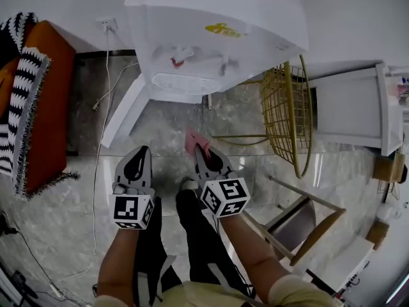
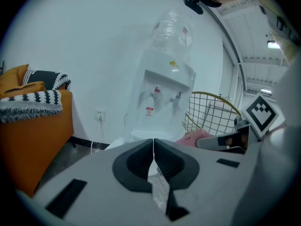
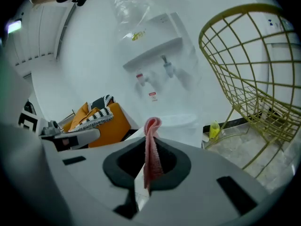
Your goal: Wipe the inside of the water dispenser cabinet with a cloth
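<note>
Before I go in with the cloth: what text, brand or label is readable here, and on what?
Nothing legible.
Yellow logo on the water dispenser: too blurred to read.
Red-and-white sticker below its taps: too small to read.
Cubes on left hand-held gripper and right hand-held gripper: square markers only.

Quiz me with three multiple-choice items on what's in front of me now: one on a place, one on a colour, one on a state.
1. In the head view, on which side of the dispenser does the chair stand?
A. left
B. right
C. on top of it

2. What colour is the cloth?
A. blue
B. white
C. pink

3. How are the left gripper's jaws?
A. shut, empty
B. wide open
C. shut on the cloth

Answers:
1 B, the yellow wire chair is at the dispenser's right.
2 C, a pink strip sticks up between the right gripper's jaws.
3 A, the jaws meet with nothing between them.
</note>
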Tool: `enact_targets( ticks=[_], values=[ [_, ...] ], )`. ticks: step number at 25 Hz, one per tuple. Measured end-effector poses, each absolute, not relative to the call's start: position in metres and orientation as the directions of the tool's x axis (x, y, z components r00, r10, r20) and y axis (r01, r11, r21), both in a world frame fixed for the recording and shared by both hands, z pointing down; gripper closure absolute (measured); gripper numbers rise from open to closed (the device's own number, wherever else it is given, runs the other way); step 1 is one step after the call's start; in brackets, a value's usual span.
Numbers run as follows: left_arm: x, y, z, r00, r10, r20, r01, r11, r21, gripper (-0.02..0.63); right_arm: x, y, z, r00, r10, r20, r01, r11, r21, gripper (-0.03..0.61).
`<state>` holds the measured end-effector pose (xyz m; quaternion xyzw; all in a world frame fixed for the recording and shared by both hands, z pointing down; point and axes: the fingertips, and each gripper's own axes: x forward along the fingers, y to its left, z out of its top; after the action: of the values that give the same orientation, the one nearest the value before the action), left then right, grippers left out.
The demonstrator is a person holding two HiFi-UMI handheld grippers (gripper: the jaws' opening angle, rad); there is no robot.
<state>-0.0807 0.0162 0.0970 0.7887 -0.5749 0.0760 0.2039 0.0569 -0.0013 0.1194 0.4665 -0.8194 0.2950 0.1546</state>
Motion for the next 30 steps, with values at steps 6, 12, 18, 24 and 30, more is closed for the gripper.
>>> enact_targets(
  ticks=[6, 12, 18, 24, 30],
  values=[
    [-0.091, -0.006, 0.169, 0.298, -0.889, 0.348, -0.946, -0.226, 0.232, 0.597, 0.050, -0.025, 0.184, -0.527, -0.695, 0.488, -0.849, 0.447, -0.280, 0.552],
    [-0.082, -0.040, 0.229, 0.323, -0.884, 0.339, -0.942, -0.266, 0.204, 0.597, 0.054, -0.058, 0.245, -0.519, -0.735, 0.437, -0.855, 0.460, -0.242, 0.552],
    [-0.063, -0.074, 0.273, 0.407, -0.854, 0.326, -0.912, -0.356, 0.206, 0.597, 0.045, -0.087, 0.302, -0.538, -0.745, 0.394, -0.842, 0.500, -0.203, 0.552],
    [-0.055, -0.106, 0.302, 0.490, -0.817, 0.302, -0.868, -0.488, 0.089, 0.597, 0.042, -0.117, 0.341, -0.562, -0.760, 0.328, -0.826, 0.539, -0.166, 0.552],
    [-0.051, -0.126, 0.346, 0.532, -0.799, 0.280, -0.841, -0.535, 0.073, 0.597, 0.033, -0.140, 0.381, -0.614, -0.750, 0.246, -0.789, 0.597, -0.147, 0.552]
  ],
)
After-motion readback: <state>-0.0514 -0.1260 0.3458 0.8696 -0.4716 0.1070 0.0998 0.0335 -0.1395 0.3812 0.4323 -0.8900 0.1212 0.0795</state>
